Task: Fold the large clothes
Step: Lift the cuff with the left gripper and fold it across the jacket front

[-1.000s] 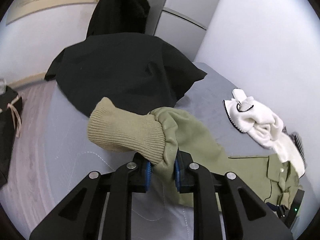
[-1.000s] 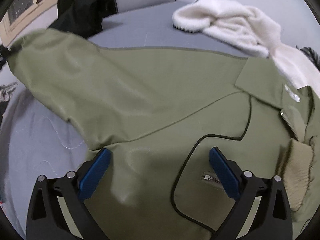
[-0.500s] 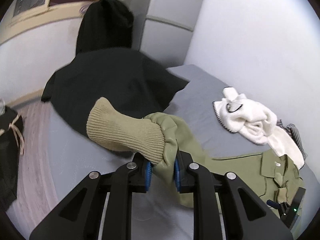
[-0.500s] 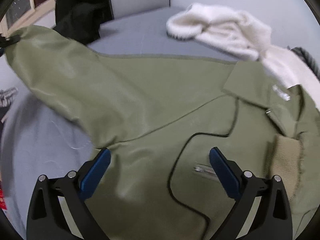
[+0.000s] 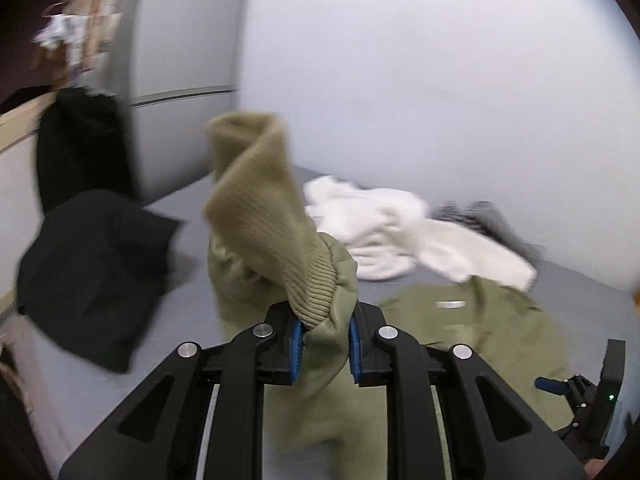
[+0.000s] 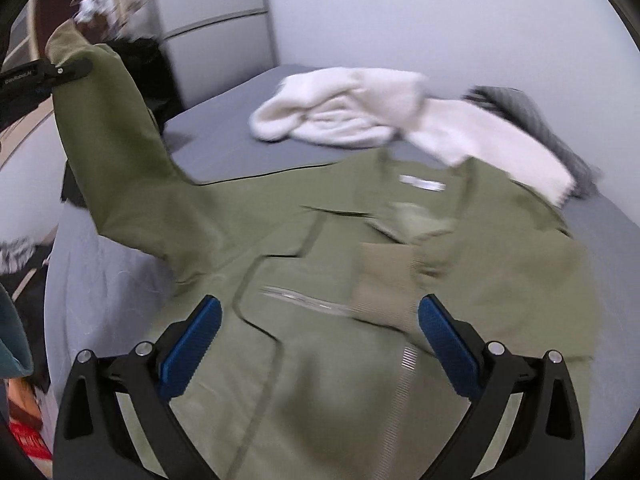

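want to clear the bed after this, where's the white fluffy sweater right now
In the right wrist view the white sweater lies crumpled at the far side of the grey bed, just beyond the olive jacket collar, beside a grey garment.

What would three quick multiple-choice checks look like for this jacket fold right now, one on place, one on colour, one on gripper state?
1. Where does the white fleece garment lie?
A. beyond the jacket's collar, on the grey bed
B. under the jacket's hem
C. hung on the wall

2. What colour is the jacket?
A. navy
B. olive green
C. red

3. How does the left gripper stand?
A. open and empty
B. shut on the jacket's sleeve by the ribbed cuff
C. shut on the white garment

Answers:
1 A, the right wrist view shows it past the collar on the bed.
2 B, its body and raised sleeve are olive, with tan ribbed cuffs.
3 B, the blue pads pinch the olive fabric just below the cuff.
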{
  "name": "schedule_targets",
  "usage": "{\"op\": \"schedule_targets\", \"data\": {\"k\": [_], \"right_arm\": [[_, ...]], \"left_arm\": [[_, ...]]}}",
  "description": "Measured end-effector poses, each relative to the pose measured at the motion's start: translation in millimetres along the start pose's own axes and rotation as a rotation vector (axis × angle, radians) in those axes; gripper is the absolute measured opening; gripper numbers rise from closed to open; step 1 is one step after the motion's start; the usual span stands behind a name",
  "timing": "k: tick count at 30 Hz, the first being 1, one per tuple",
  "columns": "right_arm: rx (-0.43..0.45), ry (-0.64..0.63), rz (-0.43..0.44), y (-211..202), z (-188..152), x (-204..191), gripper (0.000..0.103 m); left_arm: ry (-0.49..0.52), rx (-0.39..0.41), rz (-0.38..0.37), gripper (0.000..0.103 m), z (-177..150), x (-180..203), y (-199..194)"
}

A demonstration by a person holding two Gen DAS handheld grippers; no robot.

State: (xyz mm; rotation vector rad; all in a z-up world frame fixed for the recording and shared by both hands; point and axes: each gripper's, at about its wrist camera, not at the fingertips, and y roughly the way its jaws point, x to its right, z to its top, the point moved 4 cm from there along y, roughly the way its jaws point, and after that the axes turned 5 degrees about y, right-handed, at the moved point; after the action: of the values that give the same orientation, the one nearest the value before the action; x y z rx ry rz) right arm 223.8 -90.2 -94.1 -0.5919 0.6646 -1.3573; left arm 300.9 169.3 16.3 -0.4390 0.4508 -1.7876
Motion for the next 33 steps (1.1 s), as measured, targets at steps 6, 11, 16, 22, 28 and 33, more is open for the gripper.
{"op": "schedule_targets", "data": {"k": [6, 11, 16, 22, 28, 33], "right_arm": [[0.020, 0.047, -0.109, -37.0, -4.9, 59.7, 0.097], [0.025, 0.106, -0.181, -54.6, -13.6, 105.2, 0.097], [0.030, 0.180, -0.211, -68.8, -27.2, 138.1, 0.097], [-0.021, 0.215, -0.251, -64.7, -52.5, 164.2, 0.097], [-0.068, 0.210, -0.270, -56.9, -71.7, 178.5, 0.097], [-0.078, 0.227, -0.265, -52.3, -83.5, 182.4, 0.097]], "left_arm": [[0.019, 0.000, -0.143, 0.020, 9.2, 90.2, 31.1], [0.053, -0.041, -0.267, 0.020, -3.9, 177.6, 65.1], [0.152, -0.135, -0.293, 0.020, -42.8, 259.7, 112.0], [0.218, -0.306, -0.286, 0.021, -129.2, 309.1, 176.9], [0.246, -0.406, -0.279, 0.021, -182.5, 328.0, 206.4], [0.264, -0.407, -0.298, 0.022, -176.4, 323.3, 207.0]]}}
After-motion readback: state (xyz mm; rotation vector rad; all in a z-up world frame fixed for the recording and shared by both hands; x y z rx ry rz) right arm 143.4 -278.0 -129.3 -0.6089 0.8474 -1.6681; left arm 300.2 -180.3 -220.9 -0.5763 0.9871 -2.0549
